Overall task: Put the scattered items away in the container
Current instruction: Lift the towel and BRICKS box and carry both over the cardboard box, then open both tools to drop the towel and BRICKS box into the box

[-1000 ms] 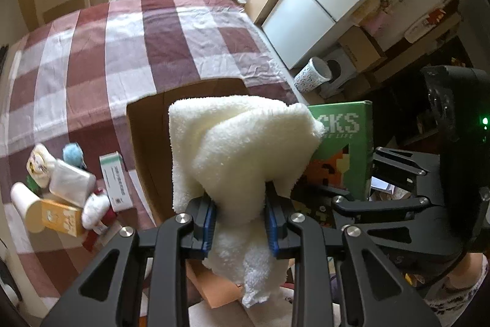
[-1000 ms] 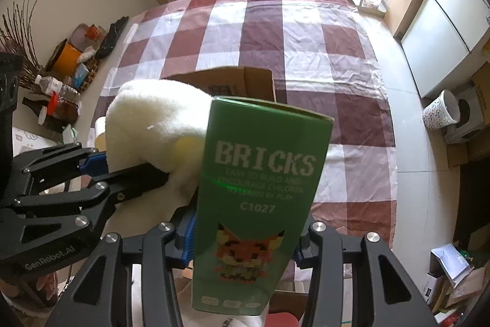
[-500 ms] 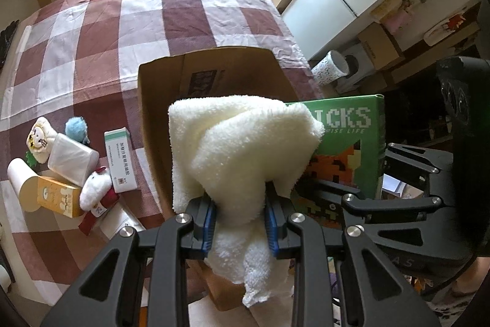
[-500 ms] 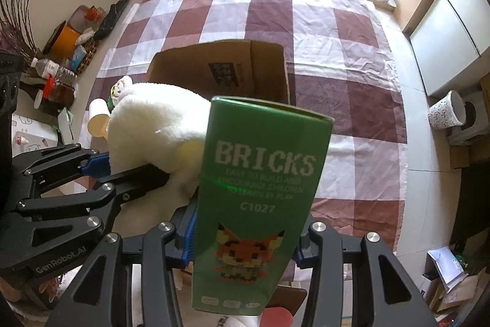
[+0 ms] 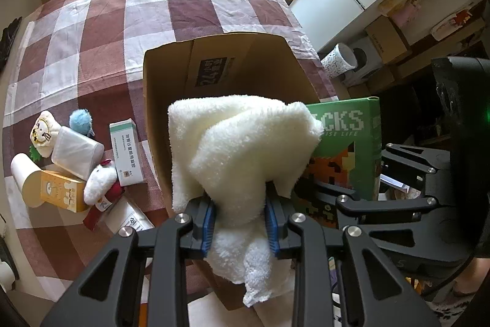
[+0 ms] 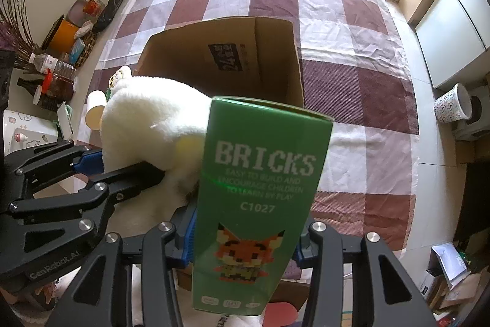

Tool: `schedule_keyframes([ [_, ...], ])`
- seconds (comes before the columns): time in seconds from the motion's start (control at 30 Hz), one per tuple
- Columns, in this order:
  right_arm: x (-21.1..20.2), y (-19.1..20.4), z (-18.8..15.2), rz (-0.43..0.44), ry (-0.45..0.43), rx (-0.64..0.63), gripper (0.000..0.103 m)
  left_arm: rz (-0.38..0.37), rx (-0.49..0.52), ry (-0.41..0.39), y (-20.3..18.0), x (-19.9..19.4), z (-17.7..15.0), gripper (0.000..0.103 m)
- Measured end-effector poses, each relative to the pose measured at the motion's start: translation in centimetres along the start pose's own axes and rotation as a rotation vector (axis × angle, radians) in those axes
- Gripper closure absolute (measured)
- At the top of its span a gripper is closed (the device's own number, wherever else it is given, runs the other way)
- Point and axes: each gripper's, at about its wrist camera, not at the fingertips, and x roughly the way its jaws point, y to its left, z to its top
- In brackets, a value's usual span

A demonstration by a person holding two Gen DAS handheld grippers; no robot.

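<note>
Left gripper (image 5: 240,222) is clamping a fluffy cream towel (image 5: 242,143); both blue pads are pressing into the cloth, jaws drawn narrow around the pinched fold. The bulk of the towel is bulging up ahead of the fingertips, and a loose tail is hanging down below them. In the left wrist view the towel is sitting in front of the open mouth of the cardboard box (image 5: 165,100), hiding most of its interior; whether it is above the opening or already inside cannot be told.

Right gripper (image 6: 245,241) is gripping a green BRICKS box (image 6: 260,189), jaws spread to the carton's width and closed against its two sides. The carton is standing upright between the fingers, its top edge overlapping the near rim of the cardboard box in the right wrist view. The towel and the carton are touching or nearly so, side by side, towel on the left.

The cardboard box is resting on the checked tablecloth (image 6: 352,57), flaps open, a dark label showing on its inner far wall.

Left of the box, items are lying clustered on the cloth: a white-and-green medicine carton (image 5: 126,151), a yellow carton (image 5: 62,194), a paper cup (image 5: 26,178), a blue pompom (image 5: 80,120), and two small plush toys, (image 5: 44,133) and (image 5: 99,183).
</note>
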Motion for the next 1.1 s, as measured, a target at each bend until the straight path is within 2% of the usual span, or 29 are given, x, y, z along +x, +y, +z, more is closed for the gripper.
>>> schedule_keyframes([
  [0.63, 0.5, -0.4, 0.1, -0.002, 0.029, 0.004, 0.054, 0.004, 0.002, 0.027, -0.1, 0.7, 0.4, 0.073],
  [0.7, 0.6, -0.5, 0.2, -0.01, 0.035, 0.005, 0.054, 0.008, -0.001, 0.031, -0.1, 0.7, 0.3, 0.07],
  [0.83, 0.8, -0.6, 0.3, -0.04, 0.054, 0.007, 0.054, 0.011, -0.009, 0.025, 0.0, 0.4, 0.4, 0.058],
  [1.1, 0.4, 0.0, 0.2, -0.065, 0.059, -0.027, 0.05, 0.017, -0.021, -0.006, 0.4, -1.2, 0.6, 0.049],
])
